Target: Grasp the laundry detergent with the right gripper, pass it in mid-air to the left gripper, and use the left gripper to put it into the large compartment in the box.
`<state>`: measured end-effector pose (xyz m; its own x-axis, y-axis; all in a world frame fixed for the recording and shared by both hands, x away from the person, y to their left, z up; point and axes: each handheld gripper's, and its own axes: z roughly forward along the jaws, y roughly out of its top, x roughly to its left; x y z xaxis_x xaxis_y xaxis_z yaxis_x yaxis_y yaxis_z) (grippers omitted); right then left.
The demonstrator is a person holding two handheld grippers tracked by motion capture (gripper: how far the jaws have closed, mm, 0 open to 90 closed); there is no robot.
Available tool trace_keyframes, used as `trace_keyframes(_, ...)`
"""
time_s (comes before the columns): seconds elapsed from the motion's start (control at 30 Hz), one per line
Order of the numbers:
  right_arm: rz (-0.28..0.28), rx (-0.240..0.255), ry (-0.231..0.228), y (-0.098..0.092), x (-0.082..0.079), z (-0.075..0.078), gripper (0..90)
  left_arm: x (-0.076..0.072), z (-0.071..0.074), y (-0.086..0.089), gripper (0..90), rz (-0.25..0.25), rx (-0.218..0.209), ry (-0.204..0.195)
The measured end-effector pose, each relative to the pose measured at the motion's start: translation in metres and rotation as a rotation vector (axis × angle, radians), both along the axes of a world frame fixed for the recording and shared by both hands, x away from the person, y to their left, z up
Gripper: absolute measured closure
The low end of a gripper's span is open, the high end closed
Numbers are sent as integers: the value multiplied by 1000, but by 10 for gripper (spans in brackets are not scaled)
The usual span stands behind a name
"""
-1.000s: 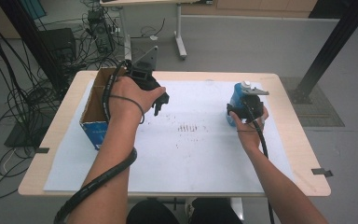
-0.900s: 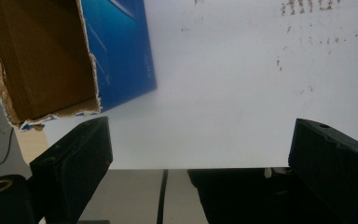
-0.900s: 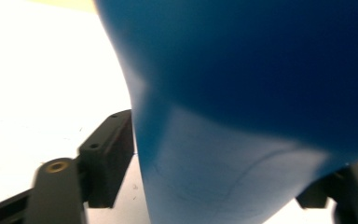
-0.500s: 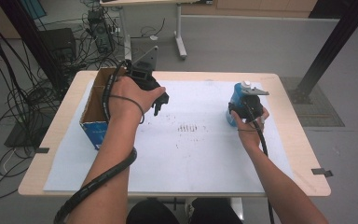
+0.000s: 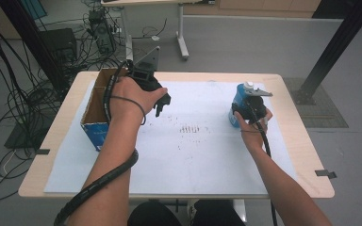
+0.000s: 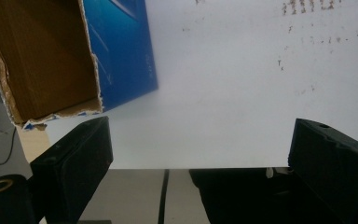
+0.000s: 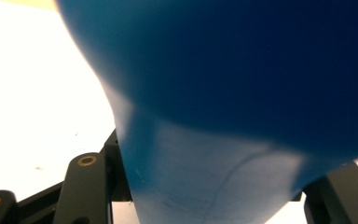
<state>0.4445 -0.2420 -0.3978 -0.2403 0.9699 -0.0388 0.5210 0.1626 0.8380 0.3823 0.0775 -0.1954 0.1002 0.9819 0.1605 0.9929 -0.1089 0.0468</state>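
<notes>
While the left claw (image 5: 162,104) hangs released, jaws wide apart, above the white sheet (image 5: 193,146) just beside the open cardboard box (image 5: 96,106), the right claw (image 5: 246,109) has just been closing its jaws and now grasps the blue bottle (image 5: 241,99). The bottle stands upright near the right edge of the surface (image 5: 292,117), long axis vertical, white cap (image 5: 249,86) pointing up. In the right gripper view its blue body (image 7: 242,93) sits between the jaws.

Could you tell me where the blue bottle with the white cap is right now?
In the high view the blue bottle with the white cap stands on the white paper sheet, right side, clamped by the right tool.
</notes>
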Motion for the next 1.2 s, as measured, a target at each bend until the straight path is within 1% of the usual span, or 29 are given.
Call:
trace_keyframes(0.37, 0, 0, 3, 0, 0, 0, 406, -1, 1, 4, 68, -2, 2, -1)
trace_keyframes(0.53, 2, 0, 4, 0, 0, 0, 407, -1, 0, 3, 68, 1, 3, 1)
trace_keyframes(0.57, 3, 1, 2, -1, 0, 0, 408, -1, -1, 3, 68, 2, -1, -5)
trace_keyframes(0.6, 4, 1, 2, -1, 0, 0, 408, -1, -1, 3, 68, -5, 0, -1)
trace_keyframes(1.2, 4, 5, 4, -1, 0, 0, 411, -2, 0, 1, 68, -8, 4, -3)
